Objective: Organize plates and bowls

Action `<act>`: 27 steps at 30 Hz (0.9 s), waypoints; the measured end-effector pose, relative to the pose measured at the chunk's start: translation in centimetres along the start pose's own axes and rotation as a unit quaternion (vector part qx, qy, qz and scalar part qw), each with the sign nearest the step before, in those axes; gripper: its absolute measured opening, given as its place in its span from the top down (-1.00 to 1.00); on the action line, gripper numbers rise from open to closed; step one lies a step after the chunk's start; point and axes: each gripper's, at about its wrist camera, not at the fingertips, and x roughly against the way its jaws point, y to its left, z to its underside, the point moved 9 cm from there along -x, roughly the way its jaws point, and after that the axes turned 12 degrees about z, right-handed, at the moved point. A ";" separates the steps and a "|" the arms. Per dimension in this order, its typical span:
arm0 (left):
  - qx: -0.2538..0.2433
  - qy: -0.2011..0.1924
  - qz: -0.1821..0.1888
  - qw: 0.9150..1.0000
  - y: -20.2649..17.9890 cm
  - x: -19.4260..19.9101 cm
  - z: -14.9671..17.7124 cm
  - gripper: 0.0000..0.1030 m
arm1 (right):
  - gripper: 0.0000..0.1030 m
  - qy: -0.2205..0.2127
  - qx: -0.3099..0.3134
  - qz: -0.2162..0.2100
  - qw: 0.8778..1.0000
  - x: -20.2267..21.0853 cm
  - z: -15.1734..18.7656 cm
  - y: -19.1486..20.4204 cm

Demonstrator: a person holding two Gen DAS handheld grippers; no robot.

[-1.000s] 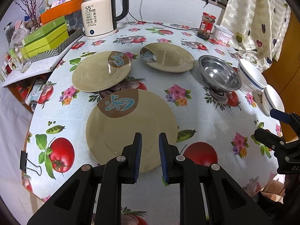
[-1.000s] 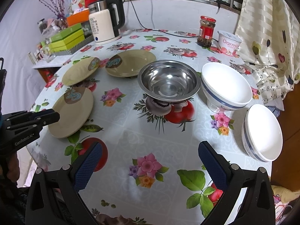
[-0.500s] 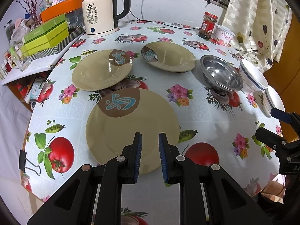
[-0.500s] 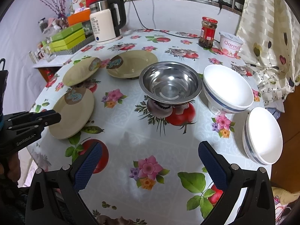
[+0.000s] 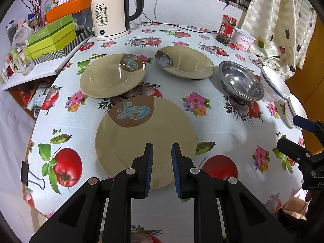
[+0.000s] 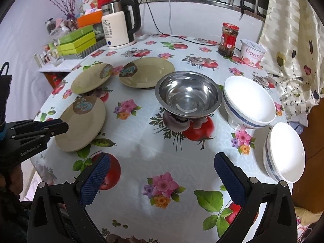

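Three tan plates lie flat on the round table: a near plate [image 5: 145, 129] [image 6: 82, 123], a far-left plate [image 5: 112, 75] [image 6: 91, 78], and a far-right plate [image 5: 185, 61] [image 6: 147, 71]. A steel bowl [image 5: 241, 83] [image 6: 188, 94] and two white bowls, one [image 6: 250, 101] beside the steel bowl and one [image 6: 284, 151] at the right edge, stand to the right. My left gripper [image 5: 162, 158] hovers over the near plate's front rim, jaws narrowly apart and empty. My right gripper [image 6: 162, 176] is wide open and empty above the tablecloth.
A white kettle [image 5: 110, 10] with its cord, green boxes [image 5: 50, 36], a red-lidded jar [image 5: 225, 29] and a yogurt tub [image 5: 244, 39] stand along the table's far side. A curtain [image 6: 293, 40] hangs at right. A binder clip [image 5: 26, 174] grips the cloth's left edge.
Both grippers have shifted slightly forward and lower toward the table. Jaw openings are unchanged and no dish has moved.
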 end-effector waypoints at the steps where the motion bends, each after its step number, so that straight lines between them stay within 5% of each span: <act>1: 0.000 -0.001 0.000 1.000 0.1 0.0 0.0 0.63 | -1.00 0.000 0.002 0.001 1.000 0.0 0.0 0.0; 27: 0.007 0.001 -0.004 1.000 0.7 -0.4 -0.1 0.63 | -1.00 -0.004 0.025 -0.001 1.000 -0.3 -0.5 0.8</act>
